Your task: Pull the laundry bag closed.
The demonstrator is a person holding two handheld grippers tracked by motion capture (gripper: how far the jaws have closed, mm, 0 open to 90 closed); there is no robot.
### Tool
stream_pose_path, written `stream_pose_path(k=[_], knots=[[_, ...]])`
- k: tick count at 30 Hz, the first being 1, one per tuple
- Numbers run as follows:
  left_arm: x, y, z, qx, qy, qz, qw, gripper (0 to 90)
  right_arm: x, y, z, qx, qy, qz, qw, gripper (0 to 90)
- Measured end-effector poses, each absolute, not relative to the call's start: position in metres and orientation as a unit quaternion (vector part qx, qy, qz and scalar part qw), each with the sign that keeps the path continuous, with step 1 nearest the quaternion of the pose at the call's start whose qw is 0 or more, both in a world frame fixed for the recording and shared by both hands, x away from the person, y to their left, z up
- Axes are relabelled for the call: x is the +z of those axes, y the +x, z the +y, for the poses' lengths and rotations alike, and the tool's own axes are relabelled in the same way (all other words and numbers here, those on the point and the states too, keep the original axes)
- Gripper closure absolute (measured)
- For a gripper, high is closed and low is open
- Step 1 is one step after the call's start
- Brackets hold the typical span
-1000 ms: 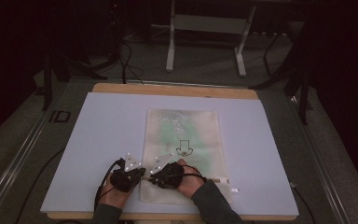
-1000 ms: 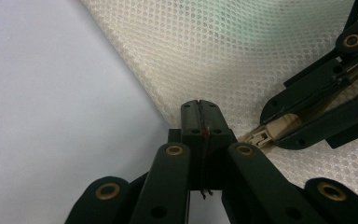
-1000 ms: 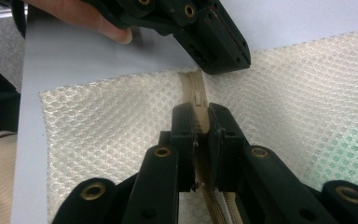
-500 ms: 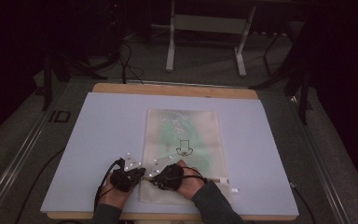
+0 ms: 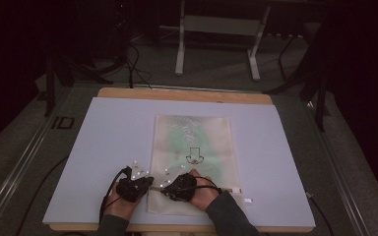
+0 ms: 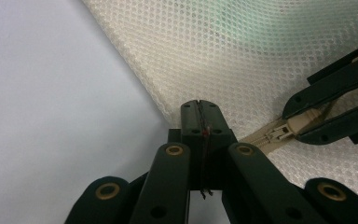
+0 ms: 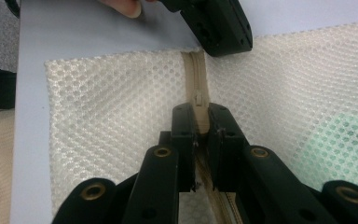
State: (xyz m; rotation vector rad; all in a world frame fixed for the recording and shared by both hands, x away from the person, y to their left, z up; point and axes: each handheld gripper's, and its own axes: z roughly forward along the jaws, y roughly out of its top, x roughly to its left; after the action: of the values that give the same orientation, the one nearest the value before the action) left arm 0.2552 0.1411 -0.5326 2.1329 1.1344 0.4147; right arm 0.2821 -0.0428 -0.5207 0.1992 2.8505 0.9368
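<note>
A cream mesh bag [image 5: 194, 147] with a green item inside lies flat on the pale table mat [image 5: 108, 132]. Its beige zipper [image 7: 196, 70] runs along the near edge. My left gripper [image 5: 141, 185] is shut on the bag's corner at the zipper's end, its jaws [image 6: 199, 105] pressed together on the mesh edge. My right gripper [image 5: 169, 186] sits just beside it, shut on the zipper slider [image 7: 199, 100], which sticks out between the jaw tips [image 7: 199, 116]. In the left gripper view, the right gripper [image 6: 328, 109] holds the slider [image 6: 279, 135].
A small white tag [image 5: 247, 200] lies on the mat right of the bag. The wooden table edge [image 5: 182, 94] shows at the back. Beyond it stand a metal frame's legs [image 5: 179, 49] and cables on the dark floor.
</note>
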Motion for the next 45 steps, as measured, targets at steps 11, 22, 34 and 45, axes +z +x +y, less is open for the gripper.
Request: stream_pose_path(k=[11,22,34,45], knots=[[-0.532,0.256,0.142,0.154,0.820,0.435,0.339,89.3,-0.520,0.282,-0.047,0.309,0.066,0.946,0.068,82.2],[-0.532,0.256,0.143,0.153,0.820,0.435,0.339,89.3,-0.519,0.281,-0.052,0.304,0.063,0.948,0.069,82.2],[-0.532,0.256,0.143,0.151,0.819,0.437,0.340,89.3,-0.519,0.280,-0.057,0.300,0.066,0.949,0.071,82.2],[-0.532,0.256,0.143,0.151,0.818,0.437,0.341,89.3,-0.518,0.279,-0.062,0.296,0.065,0.950,0.070,82.3]])
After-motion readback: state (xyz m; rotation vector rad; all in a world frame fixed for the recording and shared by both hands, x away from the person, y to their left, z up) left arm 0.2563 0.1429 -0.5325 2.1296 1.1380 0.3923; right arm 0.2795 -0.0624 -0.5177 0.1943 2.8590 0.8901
